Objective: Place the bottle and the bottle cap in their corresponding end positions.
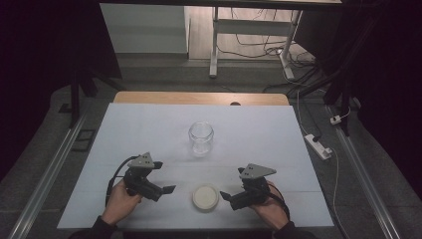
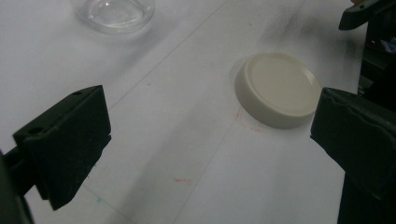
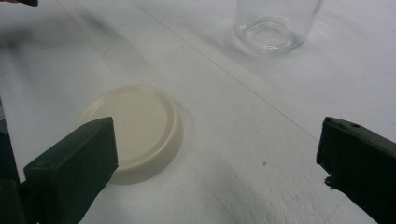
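Observation:
A clear glass jar (image 1: pixel 201 138) stands upright and lidless at the middle of the white table (image 1: pixel 149 124). Its cream lid (image 1: pixel 205 197) lies flat near the front edge. My left gripper (image 1: pixel 166 189) rests left of the lid, open, with nothing between its jaws. My right gripper (image 1: pixel 225 195) sits right of the lid, also open and empty. In the left gripper view the lid (image 2: pixel 278 89) lies just ahead of the right jaw, the jar (image 2: pixel 113 15) farther off. In the right gripper view the lid (image 3: pixel 140 126) sits by the left jaw, the jar (image 3: pixel 273 23) beyond.
A wooden strip (image 1: pixel 199 98) runs along the table's far edge. Beyond it are a desk frame (image 1: pixel 254 35) and loose cables on the floor. A power strip (image 1: pixel 318 146) lies on the floor to the right. Metal rails (image 1: pixel 47 179) flank the table.

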{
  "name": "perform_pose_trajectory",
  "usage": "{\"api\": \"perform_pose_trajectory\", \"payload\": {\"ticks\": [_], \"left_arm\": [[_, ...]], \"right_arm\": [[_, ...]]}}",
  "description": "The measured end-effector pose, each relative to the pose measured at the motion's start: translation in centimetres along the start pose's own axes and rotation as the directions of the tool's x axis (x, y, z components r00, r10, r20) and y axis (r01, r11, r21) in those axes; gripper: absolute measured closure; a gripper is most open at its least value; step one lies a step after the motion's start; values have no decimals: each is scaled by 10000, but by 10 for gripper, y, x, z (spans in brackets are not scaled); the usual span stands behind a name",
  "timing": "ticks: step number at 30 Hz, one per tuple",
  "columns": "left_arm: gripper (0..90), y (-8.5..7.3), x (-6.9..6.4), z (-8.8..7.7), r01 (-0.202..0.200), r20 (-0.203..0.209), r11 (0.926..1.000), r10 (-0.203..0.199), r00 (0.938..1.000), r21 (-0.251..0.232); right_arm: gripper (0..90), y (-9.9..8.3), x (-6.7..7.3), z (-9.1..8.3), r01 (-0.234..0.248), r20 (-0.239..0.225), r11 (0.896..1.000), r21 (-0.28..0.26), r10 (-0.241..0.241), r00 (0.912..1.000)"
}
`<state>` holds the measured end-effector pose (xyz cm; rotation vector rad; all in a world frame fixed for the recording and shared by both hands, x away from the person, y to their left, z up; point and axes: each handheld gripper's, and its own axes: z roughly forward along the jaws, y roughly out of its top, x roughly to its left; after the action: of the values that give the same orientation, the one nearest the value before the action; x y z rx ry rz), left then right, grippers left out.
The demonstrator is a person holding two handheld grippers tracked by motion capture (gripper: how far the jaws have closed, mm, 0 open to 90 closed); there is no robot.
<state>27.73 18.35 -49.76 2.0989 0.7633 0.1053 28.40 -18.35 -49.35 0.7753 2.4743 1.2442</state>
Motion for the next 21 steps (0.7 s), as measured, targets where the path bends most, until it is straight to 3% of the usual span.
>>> {"api": "perform_pose_trajectory", "payload": {"ticks": [21], "left_arm": [[0, -37, -8, -38, 732, -406, 9970, -742, 9964, -256]], "right_arm": [[0, -11, -4, -24, -251, 484, 9997, -37, 253, 9985]]}}
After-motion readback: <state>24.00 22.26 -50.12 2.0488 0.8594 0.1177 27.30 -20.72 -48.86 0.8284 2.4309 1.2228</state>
